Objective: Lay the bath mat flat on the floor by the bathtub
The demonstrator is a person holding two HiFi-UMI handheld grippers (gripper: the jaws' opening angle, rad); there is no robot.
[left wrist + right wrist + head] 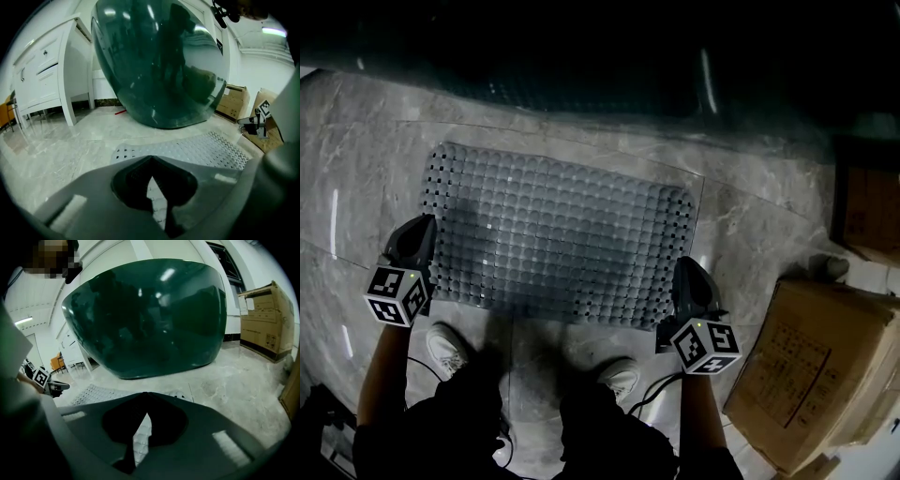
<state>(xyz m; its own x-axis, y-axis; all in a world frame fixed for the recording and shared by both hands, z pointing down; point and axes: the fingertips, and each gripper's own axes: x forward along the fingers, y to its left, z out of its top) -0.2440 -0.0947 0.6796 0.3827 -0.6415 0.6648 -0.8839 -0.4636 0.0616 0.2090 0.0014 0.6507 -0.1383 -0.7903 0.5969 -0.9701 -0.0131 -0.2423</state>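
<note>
Lying flat on the grey marble floor (741, 225), just beside the dark green glossy bathtub (581, 56), is the pale grey perforated rubber bath mat (558, 239). The left gripper (419, 229) is clamped on its near left edge, the right gripper (686, 272) on its near right corner. A brown cardboard box (806, 375) sits nearby.

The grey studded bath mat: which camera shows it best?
The head view: the whole grey studded rubber bath mat lies flat before the dark green bathtub. Each gripper view shows only a low, foreshortened strip of it.
</note>
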